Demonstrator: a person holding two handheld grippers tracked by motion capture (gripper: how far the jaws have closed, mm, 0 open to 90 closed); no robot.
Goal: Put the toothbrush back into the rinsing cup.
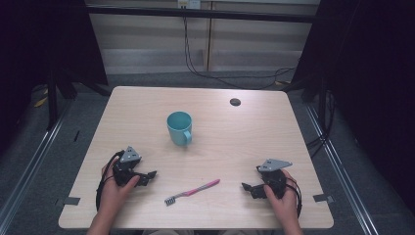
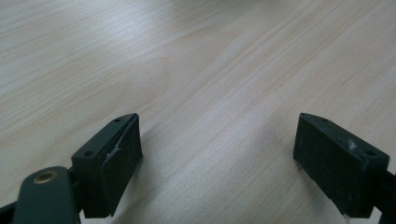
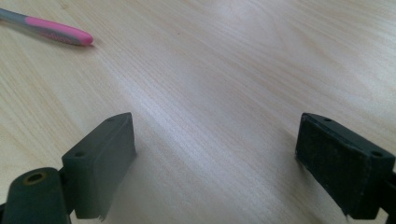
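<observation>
Both grippers, left [image 1: 150, 174] and right [image 1: 245, 186], rest wide and empty on table [image 1: 244, 142]; toothbrush [image 1: 192, 191] and cup [image 1: 179, 128] untouched, everything left to do.

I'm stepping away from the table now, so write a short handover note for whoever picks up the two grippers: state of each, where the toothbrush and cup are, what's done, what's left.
Left gripper: open, nothing between its fingers, resting low on the table at front left.
Right gripper: open, empty, resting at front right.
Toothbrush: pink, lying flat near the front edge between the two grippers, bristles toward the left one, handle end toward the right one.
Cup: teal, upright mid-table, behind the toothbrush, handle toward the front.
Done: nothing yet; both things untouched.
Left: probably pick up the toothbrush and stand it in the cup.
</observation>
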